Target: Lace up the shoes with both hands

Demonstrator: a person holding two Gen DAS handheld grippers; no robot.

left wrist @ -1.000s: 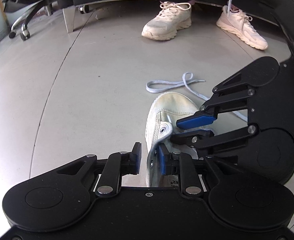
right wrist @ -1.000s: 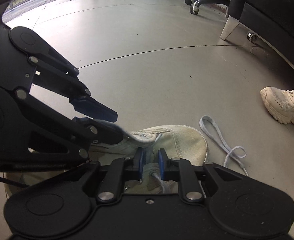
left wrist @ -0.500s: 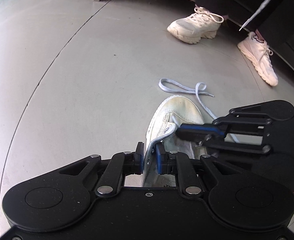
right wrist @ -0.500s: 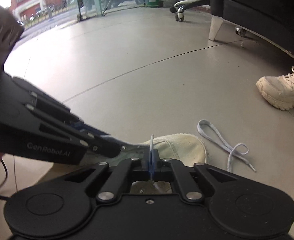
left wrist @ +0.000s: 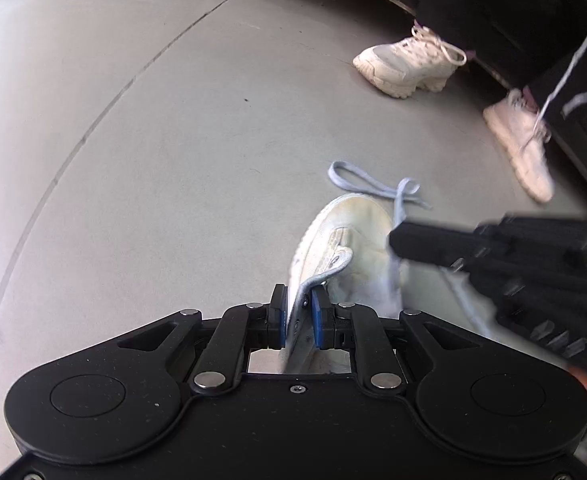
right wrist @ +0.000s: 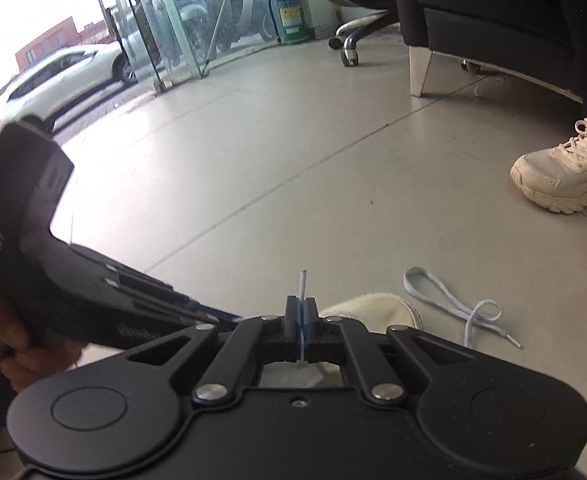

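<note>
While left gripper (left wrist: 298, 312) closes onto eyelet flap of canvas shoe (left wrist: 345, 240), flap between pads, right gripper (right wrist: 302, 322) pinches lace tip (right wrist: 302, 282), pointing 12 o'clock. Step: threading. Next, likely: aim tip into eyelet. Loose lace (left wrist: 377, 186) at shoe's 1 o'clock.

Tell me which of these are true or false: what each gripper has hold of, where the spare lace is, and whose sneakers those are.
1. The right gripper is shut on a lace tip. True.
2. The left gripper is empty. False: the canvas shoe's eyelet flap sits between its closing jaws.
3. A loose lace lies on the floor beyond the canvas shoe's toe. True.
4. The chunky sneakers lie empty on the floor. False: a seated person in dark trousers wears them.
5. The canvas shoe stands on a table. False: it rests on the grey floor.
</note>
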